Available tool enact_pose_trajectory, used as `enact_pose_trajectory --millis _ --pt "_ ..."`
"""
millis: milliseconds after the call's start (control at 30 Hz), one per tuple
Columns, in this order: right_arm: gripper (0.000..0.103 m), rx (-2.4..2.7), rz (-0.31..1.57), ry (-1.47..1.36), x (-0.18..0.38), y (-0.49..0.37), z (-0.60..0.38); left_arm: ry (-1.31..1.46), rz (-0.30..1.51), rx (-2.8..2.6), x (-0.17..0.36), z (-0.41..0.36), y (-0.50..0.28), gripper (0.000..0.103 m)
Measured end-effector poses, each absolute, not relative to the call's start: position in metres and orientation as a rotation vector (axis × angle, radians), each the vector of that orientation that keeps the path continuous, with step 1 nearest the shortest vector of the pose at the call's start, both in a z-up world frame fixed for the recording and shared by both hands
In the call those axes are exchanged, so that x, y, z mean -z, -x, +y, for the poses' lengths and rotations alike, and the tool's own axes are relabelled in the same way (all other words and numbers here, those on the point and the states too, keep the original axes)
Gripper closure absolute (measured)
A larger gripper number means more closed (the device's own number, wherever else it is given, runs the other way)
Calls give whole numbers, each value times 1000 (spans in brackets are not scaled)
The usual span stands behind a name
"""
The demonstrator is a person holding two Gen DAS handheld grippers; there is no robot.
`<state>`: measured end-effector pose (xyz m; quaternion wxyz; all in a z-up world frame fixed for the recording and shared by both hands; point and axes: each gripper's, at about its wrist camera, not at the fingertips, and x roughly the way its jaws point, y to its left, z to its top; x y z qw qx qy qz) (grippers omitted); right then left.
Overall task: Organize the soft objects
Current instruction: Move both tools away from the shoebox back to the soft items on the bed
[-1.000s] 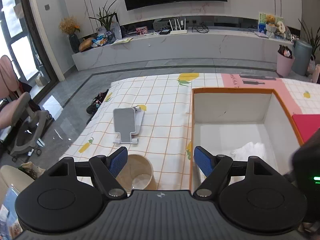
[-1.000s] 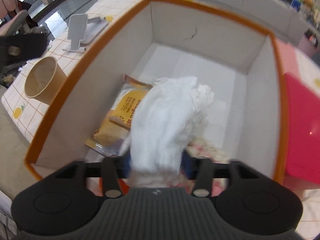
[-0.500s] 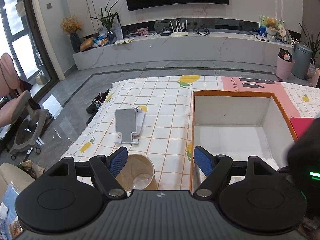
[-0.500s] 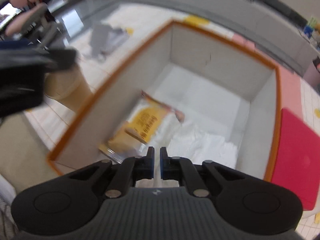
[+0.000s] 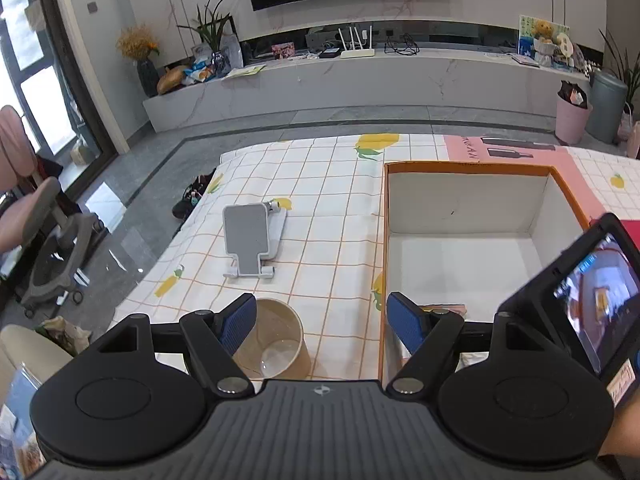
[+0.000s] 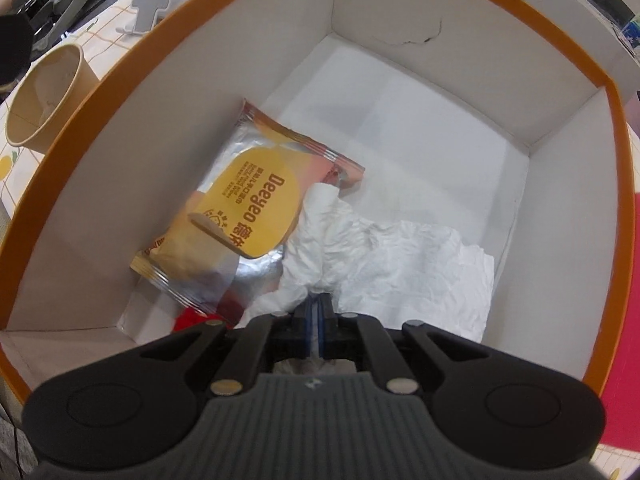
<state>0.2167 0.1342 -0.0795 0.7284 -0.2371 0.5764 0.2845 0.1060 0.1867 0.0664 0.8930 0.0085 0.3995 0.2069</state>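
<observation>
Step in hand: my right gripper [image 6: 315, 322] jaws are clamped on the white cloth [image 6: 400, 264] inside the box [image 6: 618, 128] (left gripper [image 5: 320, 322] jaws apart, empty). Next, I judge, repositioning the cloth calls for lifting.

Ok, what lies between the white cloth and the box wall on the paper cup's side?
A yellow snack packet, right against the white cloth; the right wrist view shows it.

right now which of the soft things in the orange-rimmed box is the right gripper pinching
The crumpled white cloth: a fold of it sits between the shut right gripper. The yellow foil snack packet lies beside it, untouched.
</observation>
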Motion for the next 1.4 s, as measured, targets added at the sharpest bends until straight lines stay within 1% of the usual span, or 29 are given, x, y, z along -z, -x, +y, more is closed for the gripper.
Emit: enact_pose_trajectory --millis 133,200,267,300,333,367,433,533,700,767,933,1067,1233,1400 --pt "100 -624 1252 482 75 -216 128 -33 816 -433 -70 183 -103 16" --pt "92 -613 1234 444 67 -215 120 -41 809 -439 -72 181 -101 16" --pt "70 -591 1184 419 60 -211 116 -38 803 -449 -75 179 -98 16" --pt "61 -578 1148 420 56 -207 115 -36 799 -451 -77 179 -97 16" --pt "42 -568 1113 425 52 -203 114 -36 795 -450 -79 177 -95 16" --pt "32 -562 1079 427 47 -199 113 -37 793 -449 -80 175 -93 16" --pt "30 -590 1041 398 38 -193 109 -46 788 -452 -84 171 -89 16" --pt "20 -642 1026 324 23 -183 101 -64 764 -464 -92 164 -83 15" --pt "18 -717 937 269 -13 -157 86 -91 700 -488 -114 149 -63 15" --pt "14 -738 896 242 -32 -146 73 -95 664 -489 -125 140 -53 14" --pt "9 -742 794 197 -77 -126 15 -59 611 -397 -148 111 -35 14" --pt "6 -683 721 157 -100 -121 -54 -22 573 -256 -158 75 -21 14" --pt "4 -523 702 66 -104 -131 -164 -14 535 -116 -160 22 -18 11" --pt "4 -327 748 -37 -69 -153 -260 -84 513 -62 -138 -28 -36 11"
